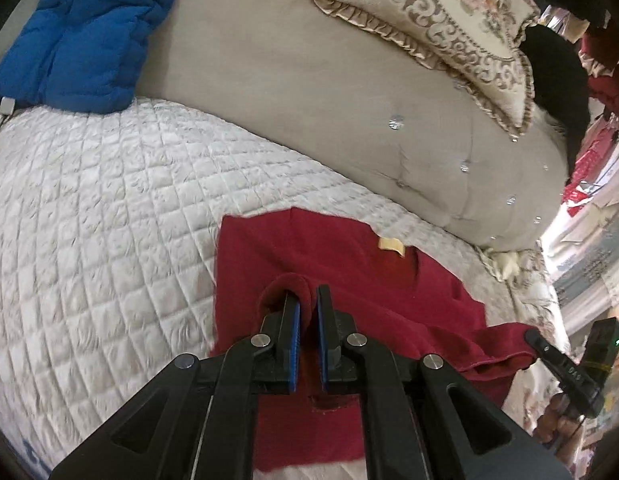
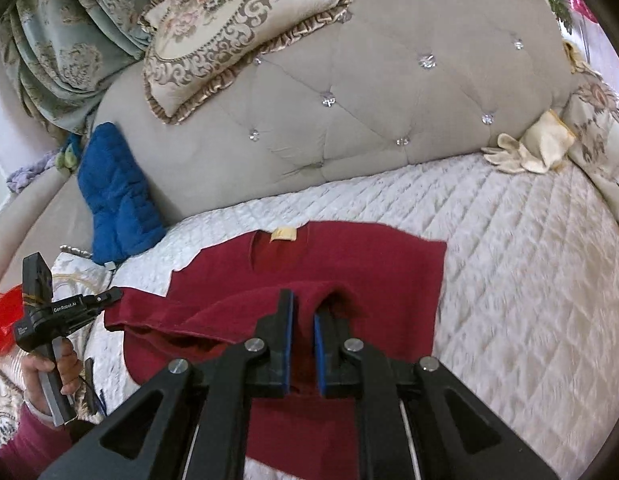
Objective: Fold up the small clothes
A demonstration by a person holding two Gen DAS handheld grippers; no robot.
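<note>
Pinching red garment (image 1: pixel 349 264) hem (both hand-held grippers); quilt (image 1: pixel 109 200) beyond.

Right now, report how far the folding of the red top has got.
Done: the red top is spread on the white quilt, label up. In hand: the left gripper and right gripper are each shut on a pinch of its near edge, lifted over the body, so a first fold is under way. Left: laying that fold down and the rest of the folds.

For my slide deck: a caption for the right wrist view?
Right gripper shut on the red garment's hem, folding it toward the collar on the quilted bed.
</note>
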